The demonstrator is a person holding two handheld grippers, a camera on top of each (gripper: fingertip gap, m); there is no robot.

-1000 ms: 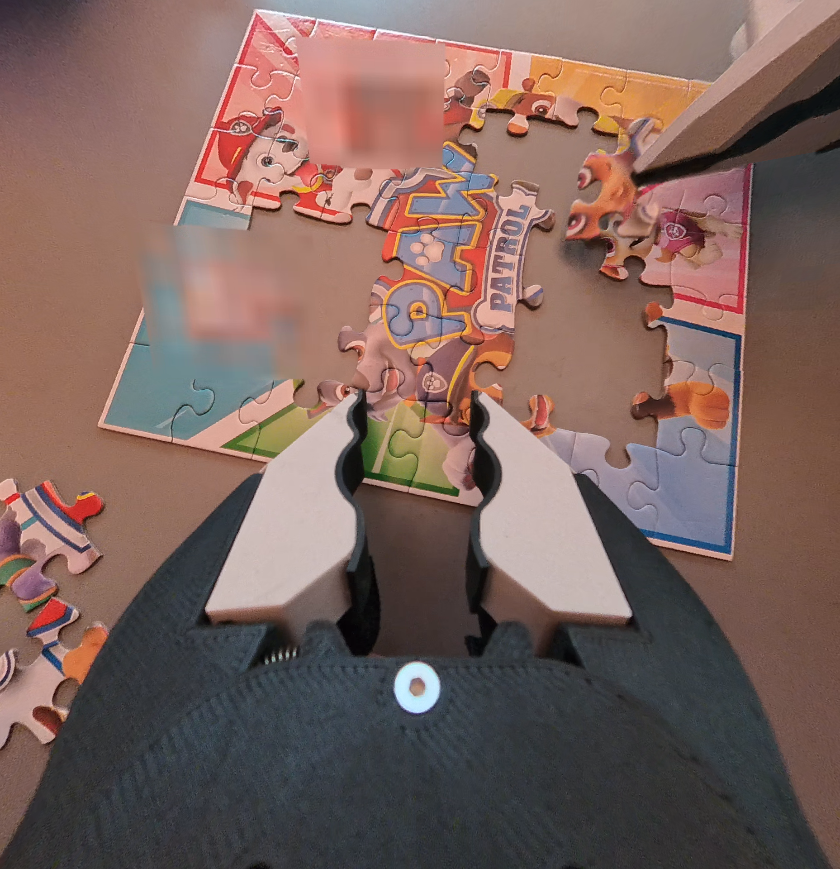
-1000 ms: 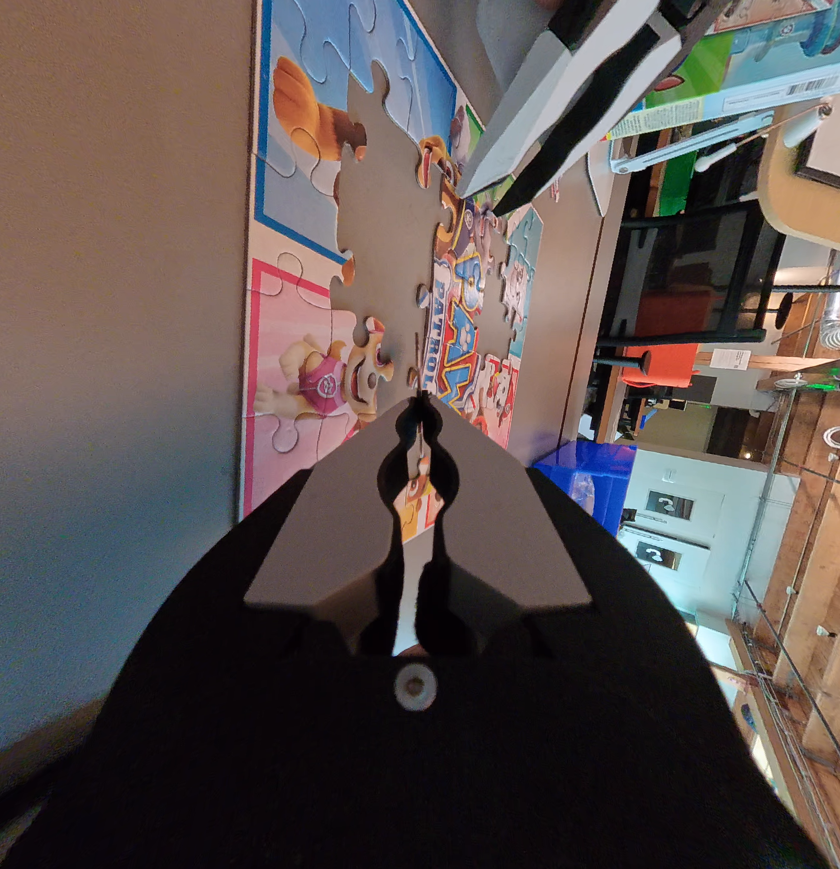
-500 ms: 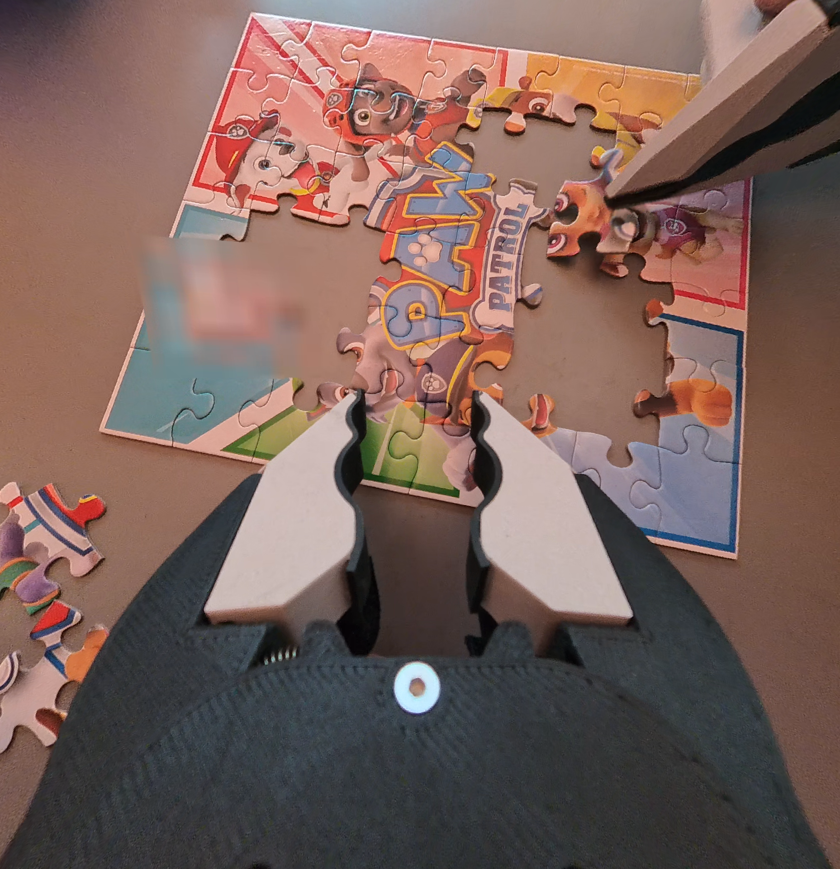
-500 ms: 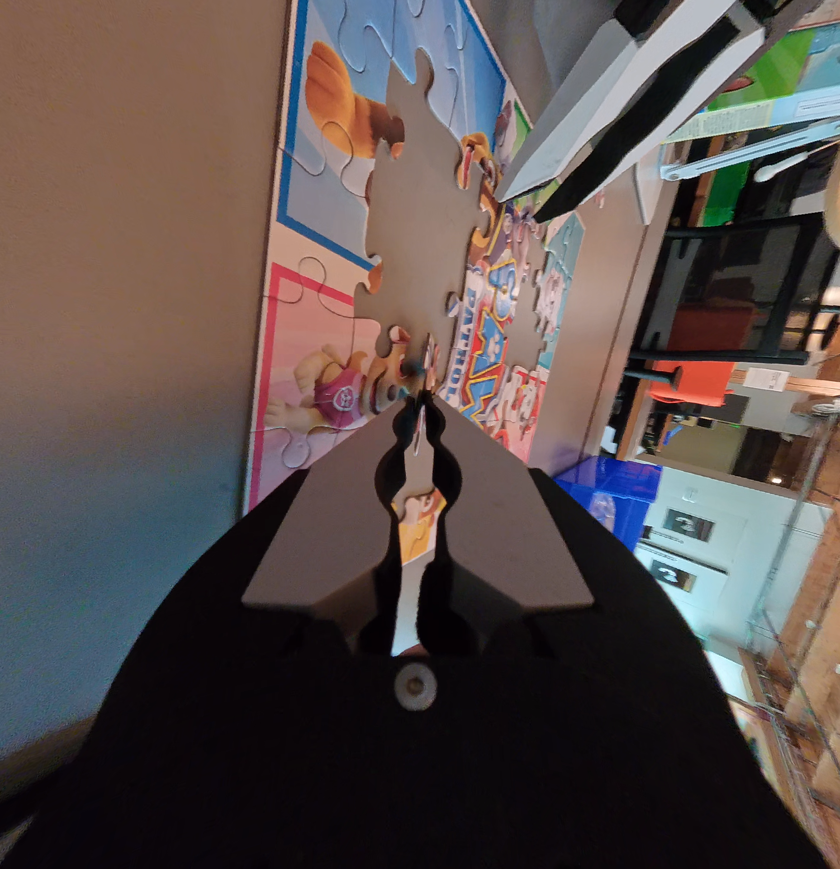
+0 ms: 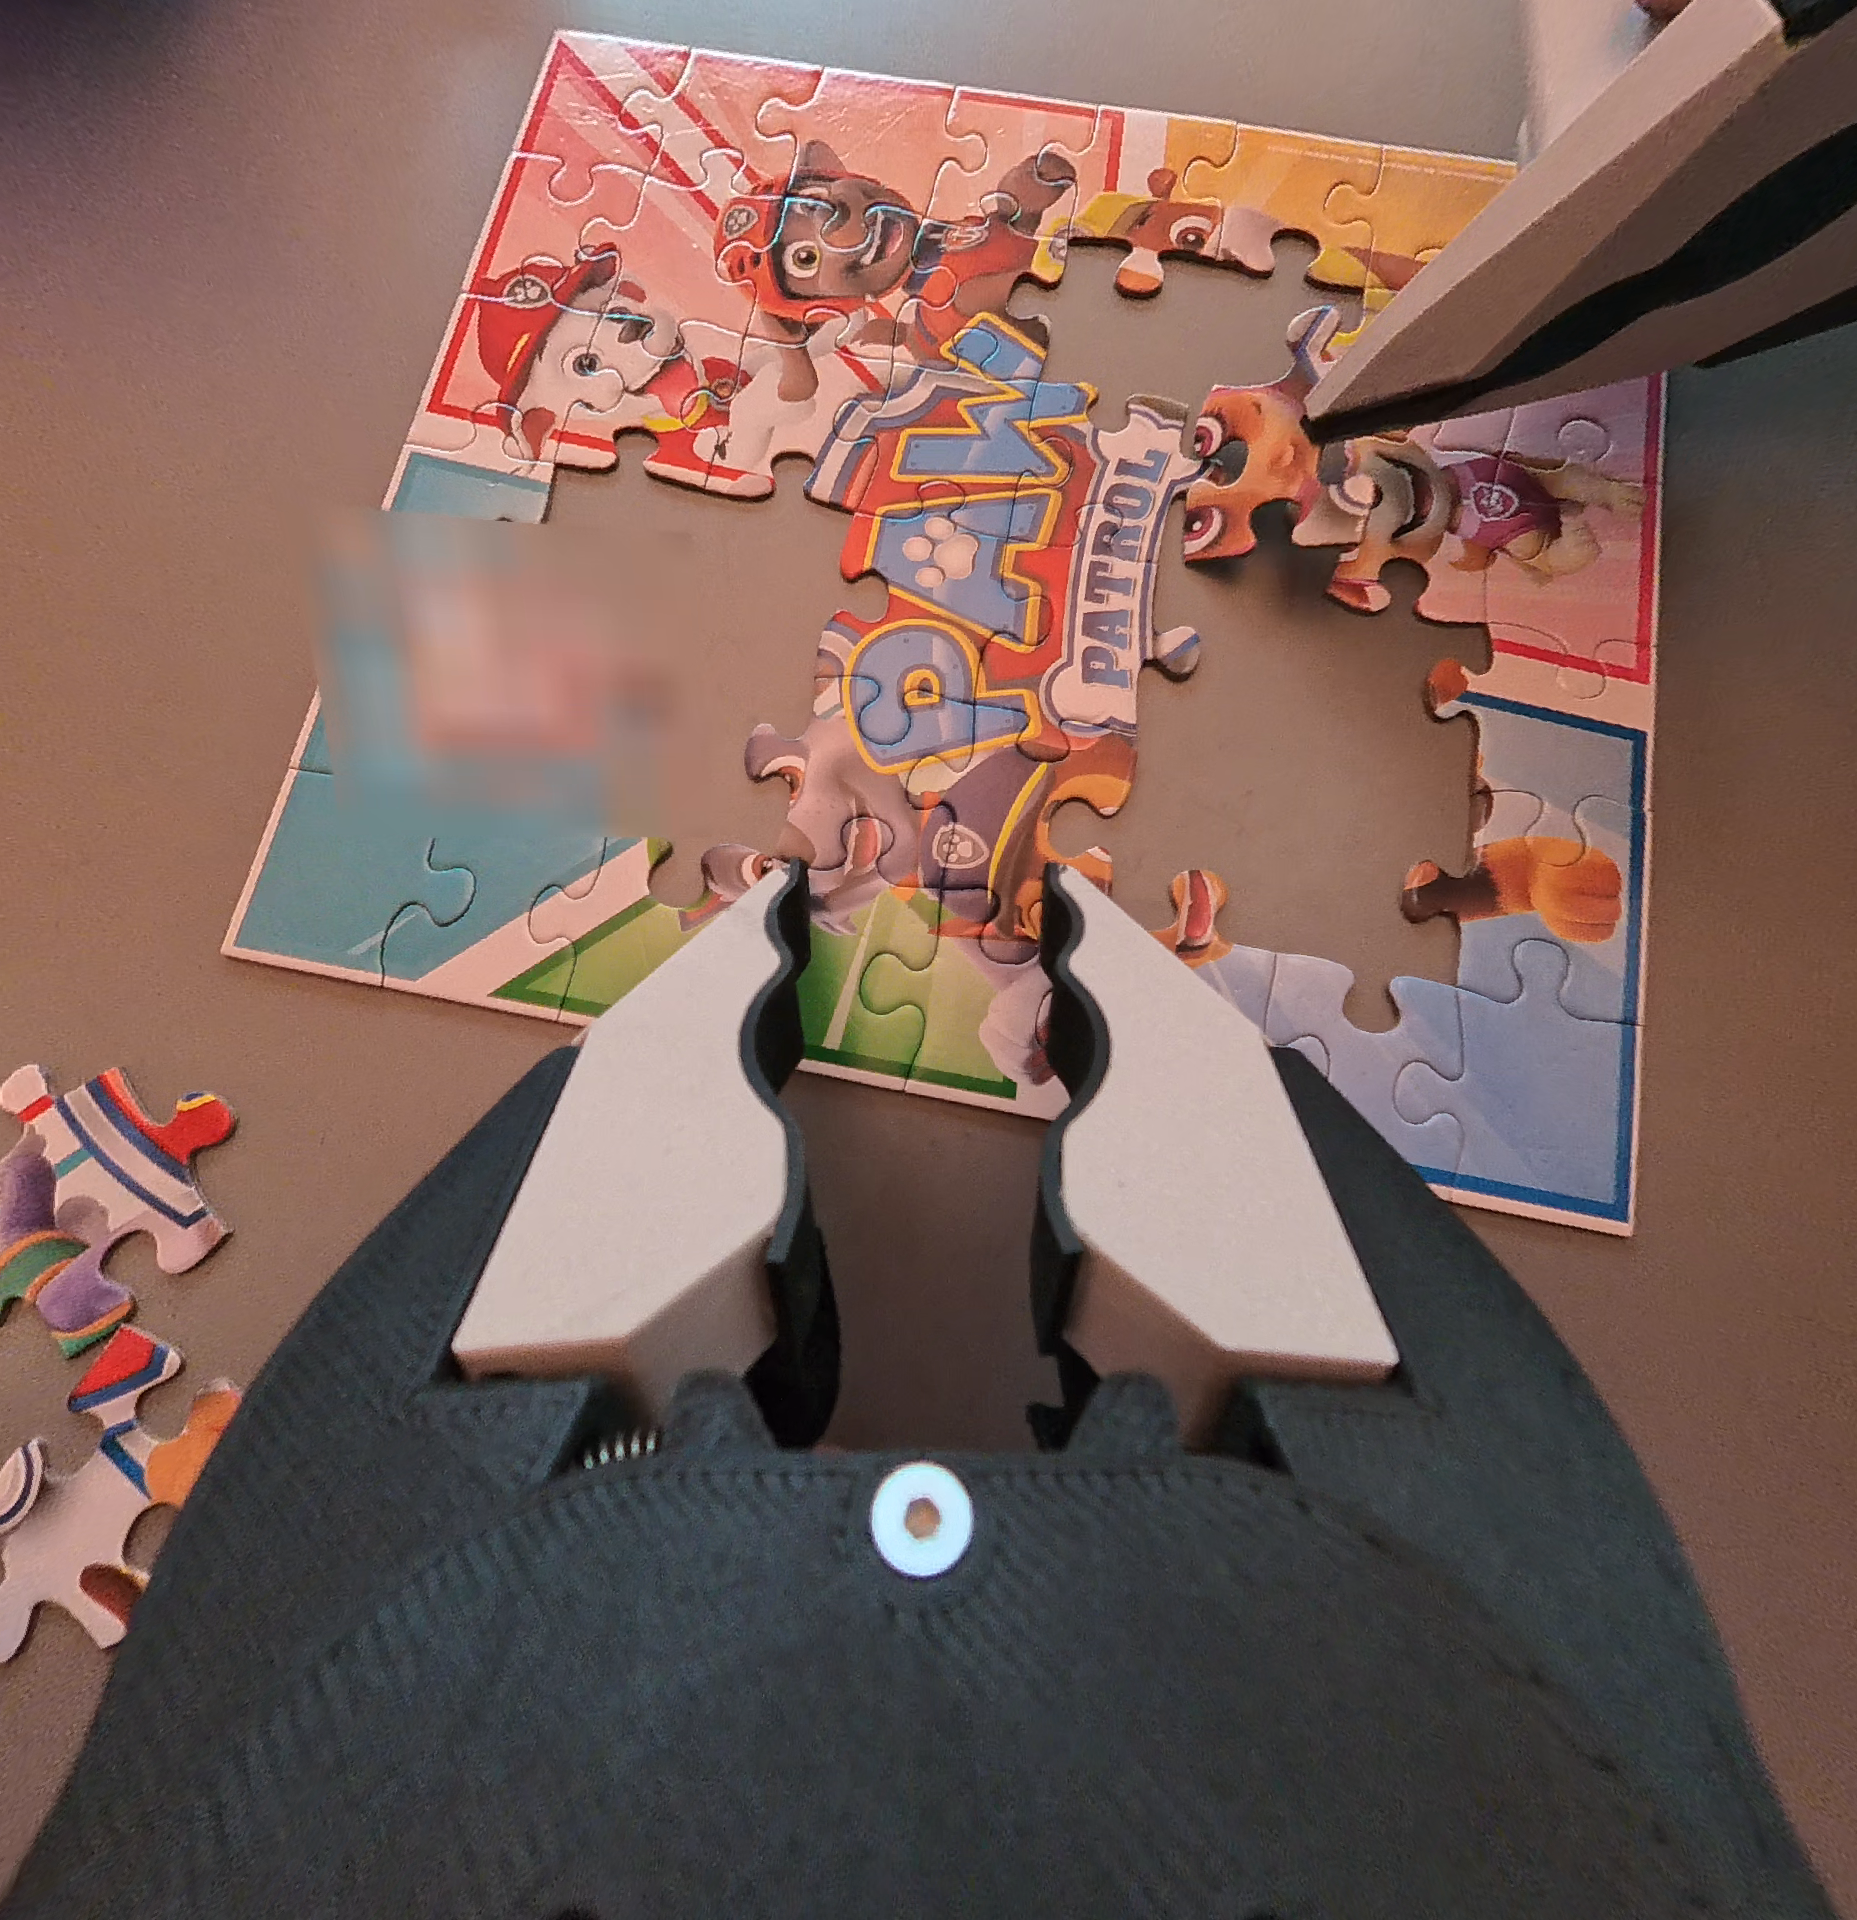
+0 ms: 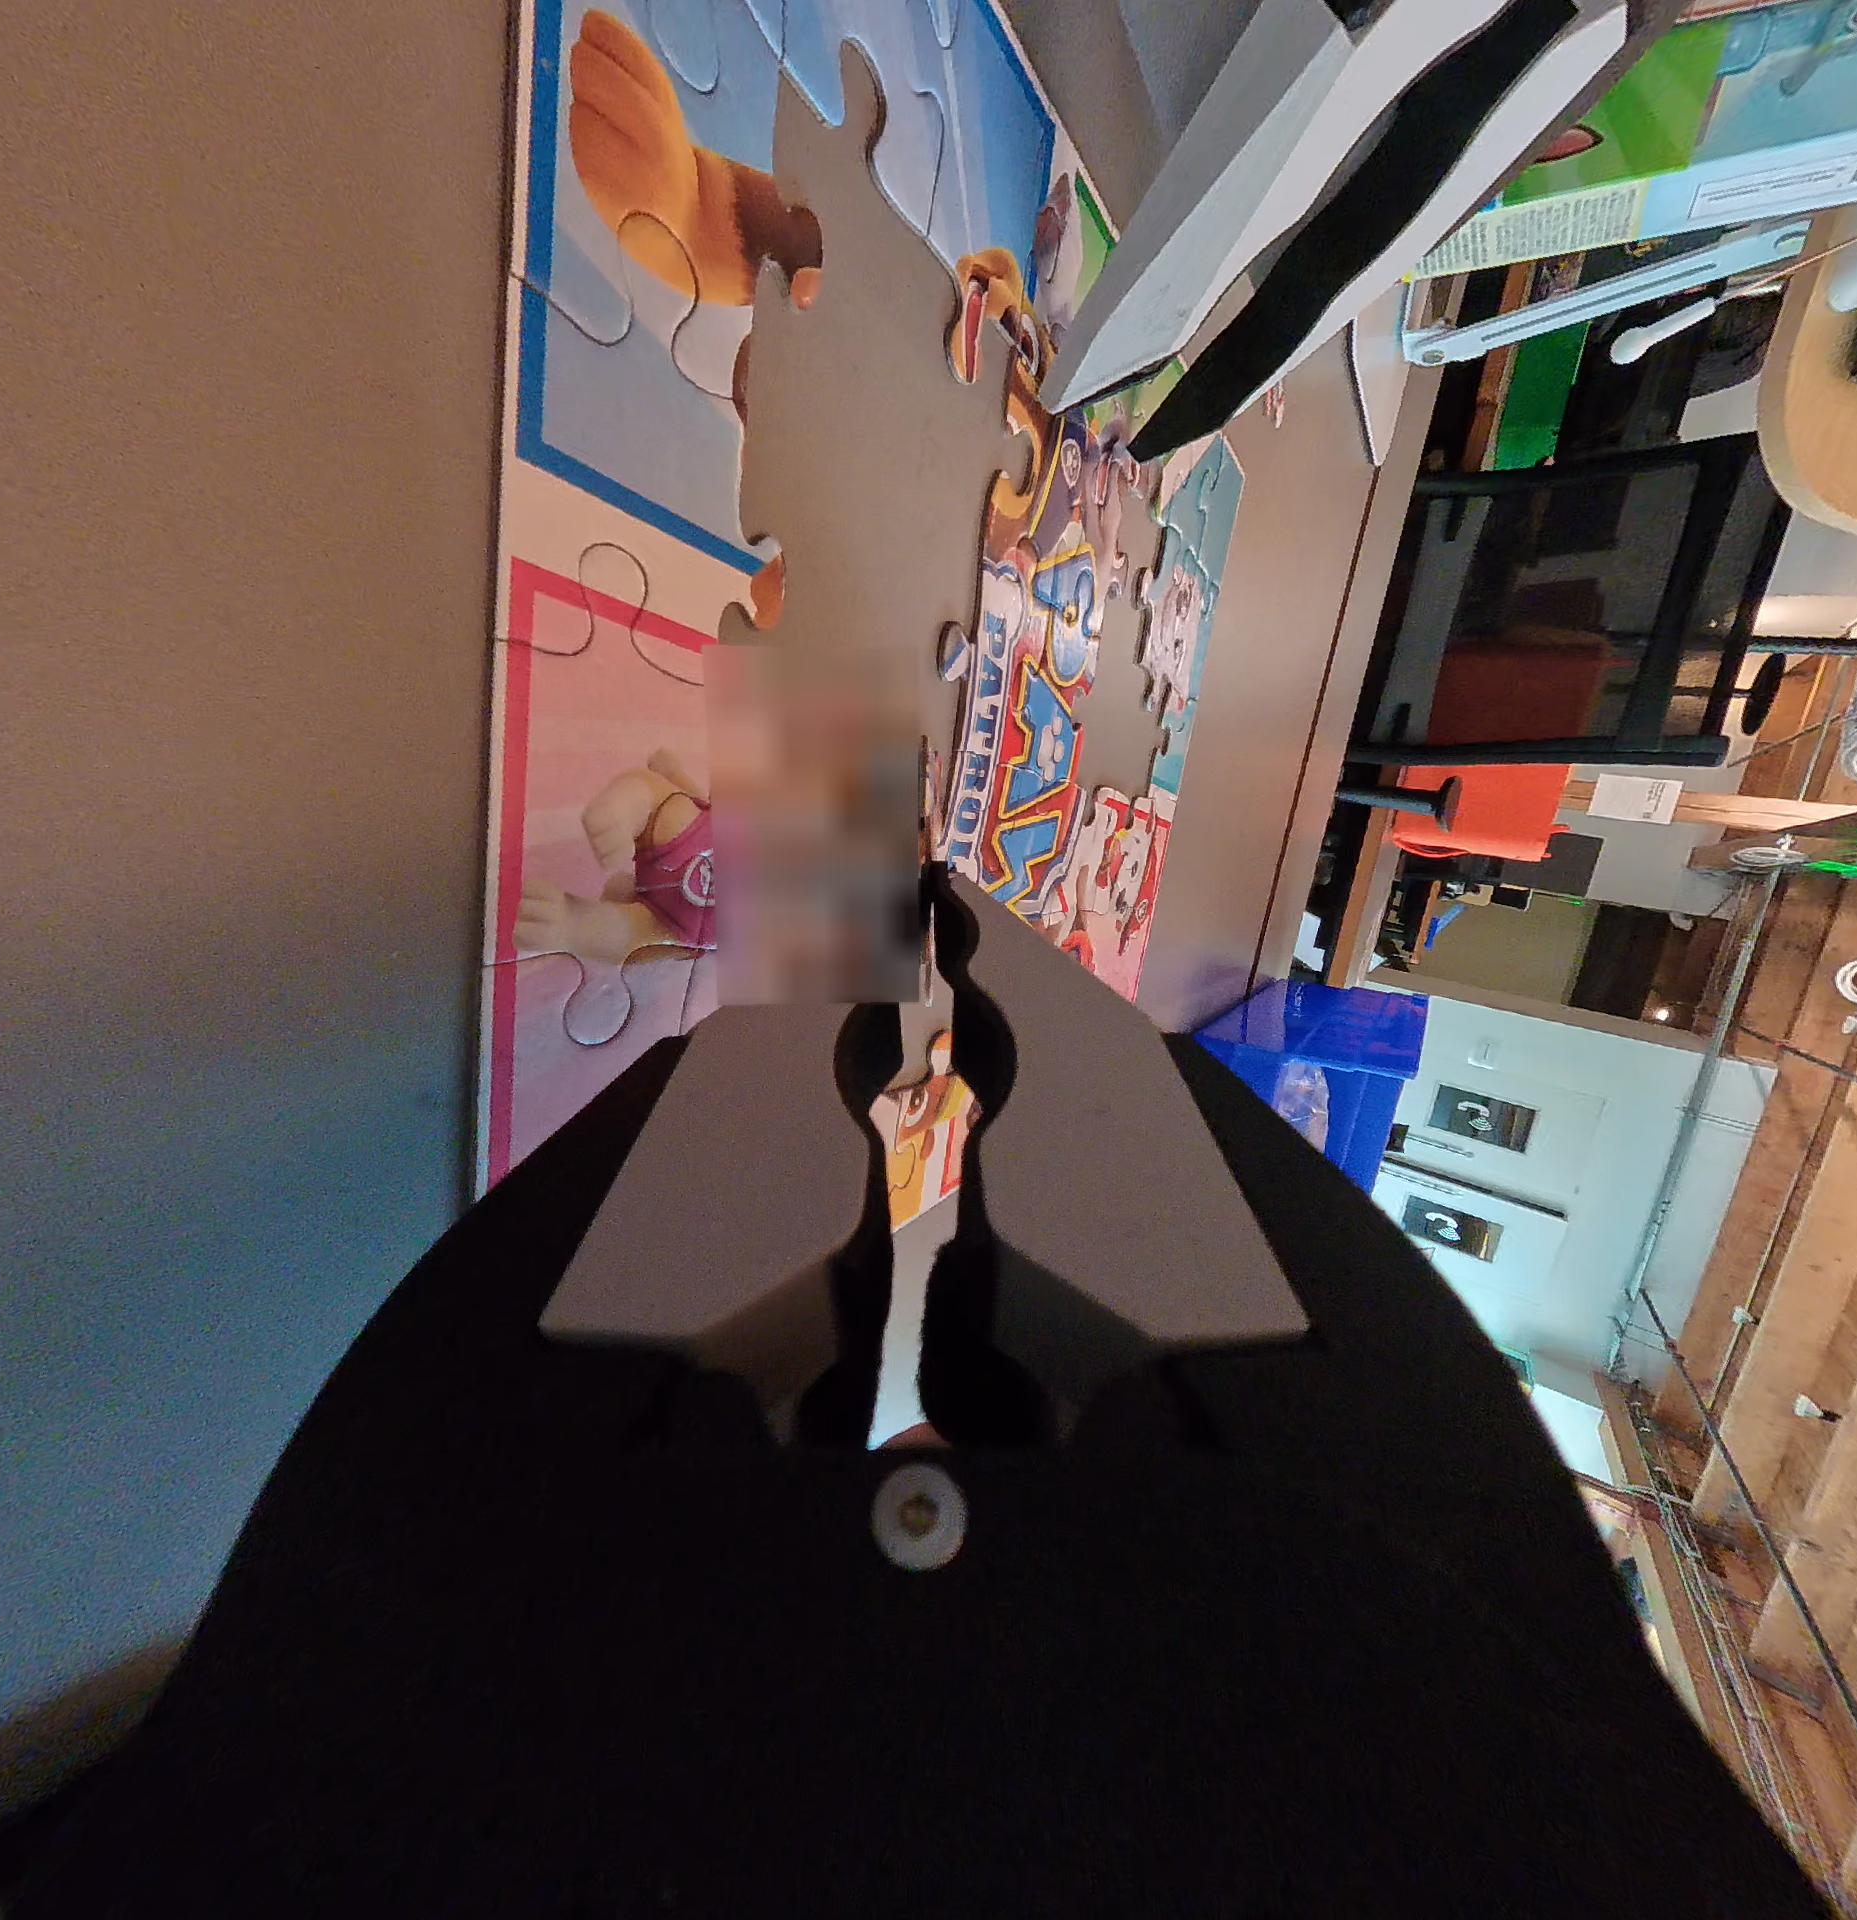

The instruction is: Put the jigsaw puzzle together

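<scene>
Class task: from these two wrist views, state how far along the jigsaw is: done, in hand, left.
Done: the jigsaw border and centre logo strip are joined. In hand: the right claw, shut on the pup piece, sets it beside the logo. The left claw hangs open. Left: gaps either side of the centre, and loose pieces on the table.

Tongs point(image 5: 919, 894): grey wedge fingers point(image 5: 654, 1164), black wavy pads, dark ribbed body, silver screw.
</scene>
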